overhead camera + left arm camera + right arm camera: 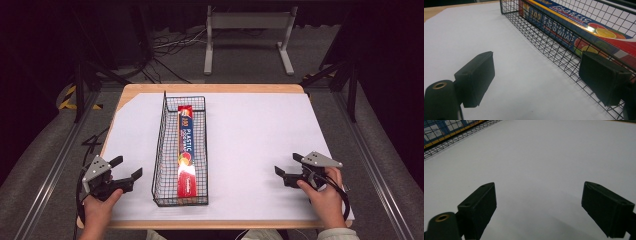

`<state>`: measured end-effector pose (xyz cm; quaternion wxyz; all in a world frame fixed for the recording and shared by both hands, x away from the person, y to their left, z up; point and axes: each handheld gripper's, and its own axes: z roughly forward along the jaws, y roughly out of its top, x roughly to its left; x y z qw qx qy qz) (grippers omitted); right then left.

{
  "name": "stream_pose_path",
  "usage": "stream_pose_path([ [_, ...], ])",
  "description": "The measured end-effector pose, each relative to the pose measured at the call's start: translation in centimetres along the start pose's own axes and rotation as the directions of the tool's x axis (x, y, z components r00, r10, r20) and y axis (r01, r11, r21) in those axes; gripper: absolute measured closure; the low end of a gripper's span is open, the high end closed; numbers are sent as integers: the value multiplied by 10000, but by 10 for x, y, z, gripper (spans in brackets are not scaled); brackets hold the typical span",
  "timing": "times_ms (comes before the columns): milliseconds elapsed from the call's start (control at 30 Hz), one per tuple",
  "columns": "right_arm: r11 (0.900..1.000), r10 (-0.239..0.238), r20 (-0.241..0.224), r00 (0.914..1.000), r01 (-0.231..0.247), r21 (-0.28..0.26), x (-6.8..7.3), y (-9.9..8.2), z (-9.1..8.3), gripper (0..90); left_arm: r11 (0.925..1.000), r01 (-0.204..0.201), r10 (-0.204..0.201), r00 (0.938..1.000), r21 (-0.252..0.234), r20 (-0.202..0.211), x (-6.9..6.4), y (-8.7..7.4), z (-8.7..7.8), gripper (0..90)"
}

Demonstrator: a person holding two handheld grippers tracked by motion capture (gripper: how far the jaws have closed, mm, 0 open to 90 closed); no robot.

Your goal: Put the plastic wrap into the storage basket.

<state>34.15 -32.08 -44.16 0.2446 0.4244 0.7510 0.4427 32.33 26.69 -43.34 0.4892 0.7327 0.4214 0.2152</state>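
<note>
White sheeting (250, 150) covers the wooden table (210, 88), and dark floor with cables is seen beyond it. Near the front edge the left gripper (125, 169) is held with its jaws spread wide and nothing between them. Just beyond its right-hand jaw a black wire basket (161, 145) is seen, and a long box of plastic food wrap (186, 150) lies inside it. The right gripper (289, 164) is held low over bare sheet, jaws likewise spread and empty, with the basket well off ahead of its left-hand jaw.
</note>
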Motion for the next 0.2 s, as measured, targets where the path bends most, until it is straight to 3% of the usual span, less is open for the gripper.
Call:
stream_pose_path([
  [200,10000,64,-23,10000,-64,36,-1,1,-2,132,10000,14,-14,10000,-15,-15,1,0,0,140],
])
